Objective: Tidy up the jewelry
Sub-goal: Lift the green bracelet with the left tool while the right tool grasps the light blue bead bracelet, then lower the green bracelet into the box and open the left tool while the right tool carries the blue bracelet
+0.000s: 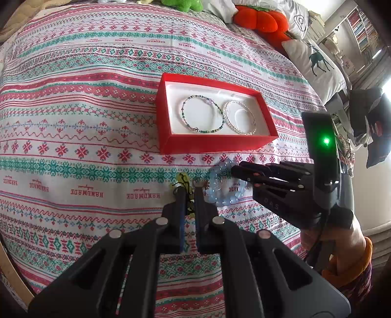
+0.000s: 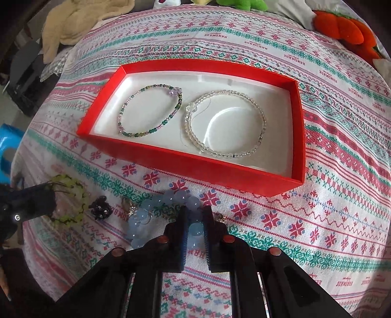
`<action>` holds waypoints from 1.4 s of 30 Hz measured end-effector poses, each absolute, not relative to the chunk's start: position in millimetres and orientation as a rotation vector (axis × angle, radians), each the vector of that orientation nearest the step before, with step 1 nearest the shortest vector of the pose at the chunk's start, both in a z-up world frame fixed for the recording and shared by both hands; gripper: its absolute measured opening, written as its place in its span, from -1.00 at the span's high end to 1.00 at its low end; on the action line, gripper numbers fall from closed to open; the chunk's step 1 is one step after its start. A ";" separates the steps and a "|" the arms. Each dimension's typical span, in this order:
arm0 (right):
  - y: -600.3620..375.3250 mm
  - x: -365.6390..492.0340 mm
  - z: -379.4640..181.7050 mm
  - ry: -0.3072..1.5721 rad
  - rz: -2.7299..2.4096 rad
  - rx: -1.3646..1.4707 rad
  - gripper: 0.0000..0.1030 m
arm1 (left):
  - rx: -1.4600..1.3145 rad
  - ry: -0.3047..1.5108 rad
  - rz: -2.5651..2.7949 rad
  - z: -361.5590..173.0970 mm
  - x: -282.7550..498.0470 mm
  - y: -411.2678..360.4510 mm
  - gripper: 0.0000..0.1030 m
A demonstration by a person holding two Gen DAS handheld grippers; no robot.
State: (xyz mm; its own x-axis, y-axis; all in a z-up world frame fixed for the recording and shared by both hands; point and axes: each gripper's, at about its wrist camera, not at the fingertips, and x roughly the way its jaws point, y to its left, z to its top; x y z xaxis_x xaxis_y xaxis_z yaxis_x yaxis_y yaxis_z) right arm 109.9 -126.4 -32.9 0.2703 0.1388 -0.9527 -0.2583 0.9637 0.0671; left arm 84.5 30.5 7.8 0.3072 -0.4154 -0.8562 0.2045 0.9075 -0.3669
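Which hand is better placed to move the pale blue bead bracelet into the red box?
Right. Its tongs already straddle the blue bracelet, with the red box just beyond. The left tongs sit at the yellow-green bracelet.

Home bedroom indicated. Bed covered by patterned bedspread (image 1: 97, 102) woven in red, green, white bands. Deer-print pillow (image 1: 315, 63) and orange pumpkin plush (image 1: 261, 22) laid at far edge; green plush toy (image 2: 242, 3) and beige fleece blanket (image 2: 80, 17) seen beyond. Bookshelves (image 1: 361, 29) stacked against wall behind.
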 end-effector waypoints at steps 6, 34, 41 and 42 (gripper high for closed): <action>-132.0 97.8 -7.3 1.223 0.279 -0.026 0.78 | -0.211 1.172 -0.417 14.8 80.8 38.9 0.85; -165.5 61.5 83.3 1.003 0.265 0.127 0.78 | -0.172 0.981 -0.454 54.9 103.9 1.9 0.85; -177.5 67.2 85.9 0.990 0.224 0.153 0.78 | -0.194 0.977 -0.495 43.2 128.0 -10.4 0.85; -179.6 68.2 86.9 0.987 0.220 0.160 0.78 | -0.203 0.974 -0.499 41.1 130.3 -10.1 0.85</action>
State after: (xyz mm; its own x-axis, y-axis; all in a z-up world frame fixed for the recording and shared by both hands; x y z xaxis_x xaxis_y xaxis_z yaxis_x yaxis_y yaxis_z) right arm 68.2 -179.6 86.9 0.5319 0.2561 -0.8071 -0.1116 0.9661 0.2329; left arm 130.3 -10.1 41.1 0.4602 -0.4916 -0.7393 0.3131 0.8691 -0.3830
